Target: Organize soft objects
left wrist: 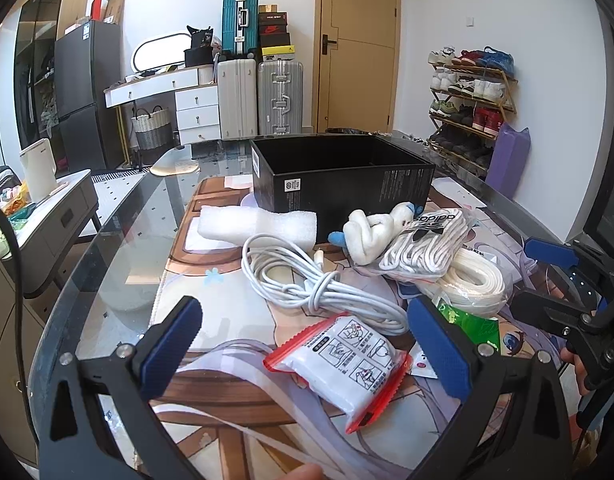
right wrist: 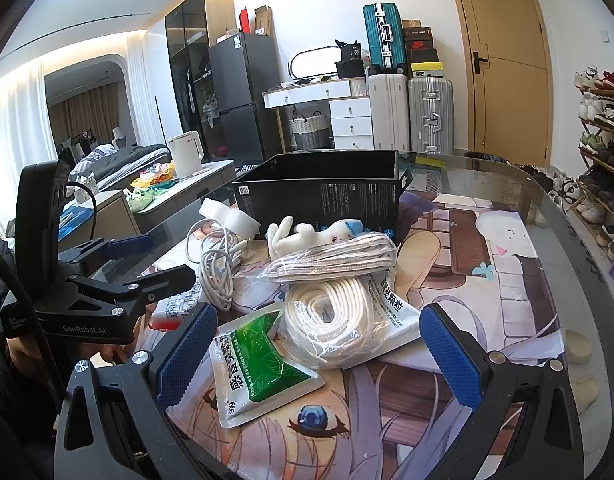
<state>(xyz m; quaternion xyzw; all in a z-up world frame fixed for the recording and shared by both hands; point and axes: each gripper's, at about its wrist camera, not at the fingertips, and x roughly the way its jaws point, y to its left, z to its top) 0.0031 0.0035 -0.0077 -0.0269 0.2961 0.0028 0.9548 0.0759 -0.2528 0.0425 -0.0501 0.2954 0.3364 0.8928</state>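
An open black box (left wrist: 339,178) (right wrist: 323,196) stands at the back of a printed mat. In front of it lie a white foam roll (left wrist: 259,224), a coiled white cable (left wrist: 319,284), a white plush toy (left wrist: 371,236), a bagged bundle of white laces (left wrist: 423,244) (right wrist: 331,260), a bagged coil of white strap (right wrist: 331,320) and a green-and-white sachet (right wrist: 259,368). My left gripper (left wrist: 307,340) is open around a red-edged white pouch (left wrist: 339,368). My right gripper (right wrist: 319,348) is open, its fingers on either side of the sachet and the strap coil.
The mat covers a glass table (left wrist: 119,248) (right wrist: 579,232). The right gripper shows at the right edge of the left wrist view, the left gripper at the left of the right wrist view. A side cabinet with a white kettle (left wrist: 39,168) stands to the left.
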